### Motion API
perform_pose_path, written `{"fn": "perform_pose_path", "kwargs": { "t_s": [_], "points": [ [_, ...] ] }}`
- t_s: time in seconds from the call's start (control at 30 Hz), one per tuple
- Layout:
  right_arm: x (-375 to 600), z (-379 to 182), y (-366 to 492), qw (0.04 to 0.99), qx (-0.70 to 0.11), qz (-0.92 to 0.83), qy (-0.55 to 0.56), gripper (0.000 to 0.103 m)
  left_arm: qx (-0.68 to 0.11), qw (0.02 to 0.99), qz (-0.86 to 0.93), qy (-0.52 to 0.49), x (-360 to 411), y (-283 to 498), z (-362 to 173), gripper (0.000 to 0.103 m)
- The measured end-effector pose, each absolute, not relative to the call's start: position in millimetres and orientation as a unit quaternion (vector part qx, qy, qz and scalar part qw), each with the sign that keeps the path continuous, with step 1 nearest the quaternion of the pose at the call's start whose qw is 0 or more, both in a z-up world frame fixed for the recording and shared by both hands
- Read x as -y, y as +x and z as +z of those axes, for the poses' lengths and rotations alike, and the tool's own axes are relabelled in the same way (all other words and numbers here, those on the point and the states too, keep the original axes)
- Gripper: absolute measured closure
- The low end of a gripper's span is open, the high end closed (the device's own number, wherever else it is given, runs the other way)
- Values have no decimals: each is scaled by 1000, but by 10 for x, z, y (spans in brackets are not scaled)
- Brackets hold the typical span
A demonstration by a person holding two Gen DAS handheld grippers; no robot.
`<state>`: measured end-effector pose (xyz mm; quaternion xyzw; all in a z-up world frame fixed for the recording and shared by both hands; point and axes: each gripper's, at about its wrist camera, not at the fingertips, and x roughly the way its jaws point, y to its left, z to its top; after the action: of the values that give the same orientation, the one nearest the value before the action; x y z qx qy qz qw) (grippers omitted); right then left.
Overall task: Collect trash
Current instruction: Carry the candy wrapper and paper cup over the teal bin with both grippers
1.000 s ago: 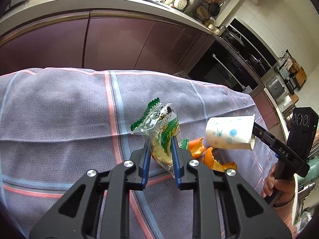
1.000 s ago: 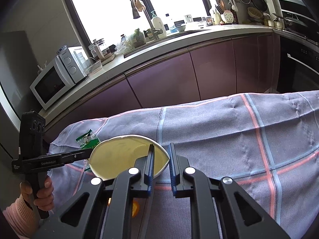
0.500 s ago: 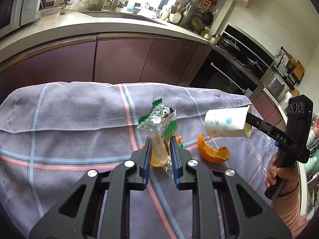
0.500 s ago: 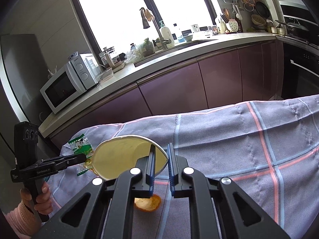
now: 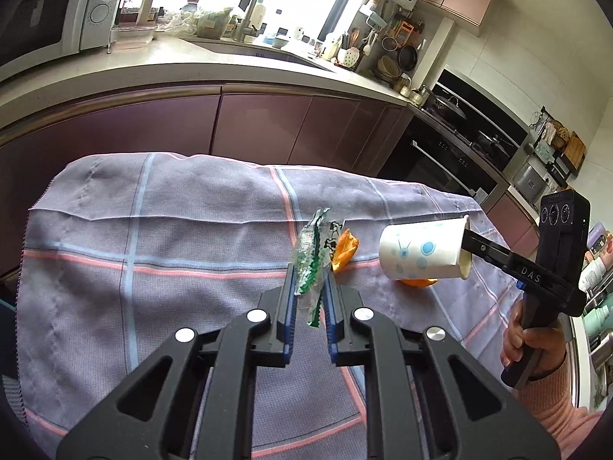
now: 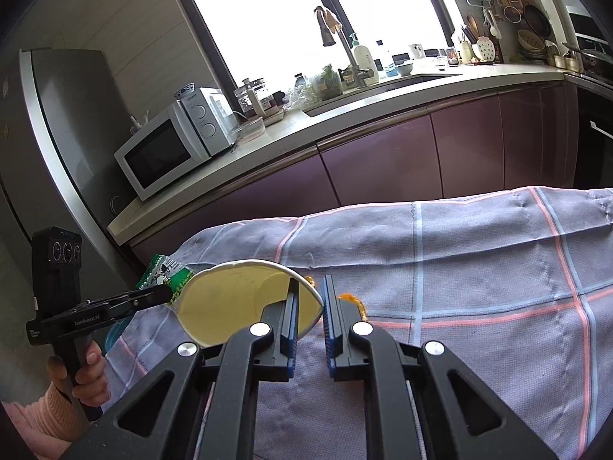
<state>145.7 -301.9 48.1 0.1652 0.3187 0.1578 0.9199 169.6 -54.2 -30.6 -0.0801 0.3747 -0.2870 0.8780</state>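
The left gripper [image 5: 309, 280] is clenched on a crinkled green-and-white plastic snack wrapper [image 5: 312, 257]; its jaws have just been closing further, with the wrapper between the blue pads, and the wrapper hangs clear above the table. The right gripper [image 6: 309, 295] is clenched on the rim of a white paper cup with blue dots [image 5: 423, 253]; one finger sits inside the mouth and one outside, and the rim is squashed to a pointed oval. The cup is held on its side, off the surface, with its cream interior [image 6: 245, 299] facing the right wrist camera. Two orange pieces of citrus peel lie on the lilac checked tablecloth with pink and blue stripes [image 5: 172, 230], toward its right edge in the left wrist view: one peel piece [image 5: 345, 255] just beyond the wrapper, the other peel piece [image 5: 415, 281] partly hidden under the cup. A hand in a pink ribbed sleeve [image 5: 530, 339] grips the right tool's black handle; the other hand [image 6: 82, 377] grips the left one. Beyond the table's far edge run purple cabinet fronts [image 6: 375, 161] and a pale worktop bearing a white microwave oven [image 6: 172, 142].
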Motion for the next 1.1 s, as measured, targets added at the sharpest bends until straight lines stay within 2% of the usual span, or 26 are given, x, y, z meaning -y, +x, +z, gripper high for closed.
{"fn": "perform_pose_path", "kwargs": {
  "t_s": [1.1],
  "points": [
    [1643,451,1309,881,-328,290,179,93,-354,910,-195,-90,-789,824,-230,90]
  ]
}}
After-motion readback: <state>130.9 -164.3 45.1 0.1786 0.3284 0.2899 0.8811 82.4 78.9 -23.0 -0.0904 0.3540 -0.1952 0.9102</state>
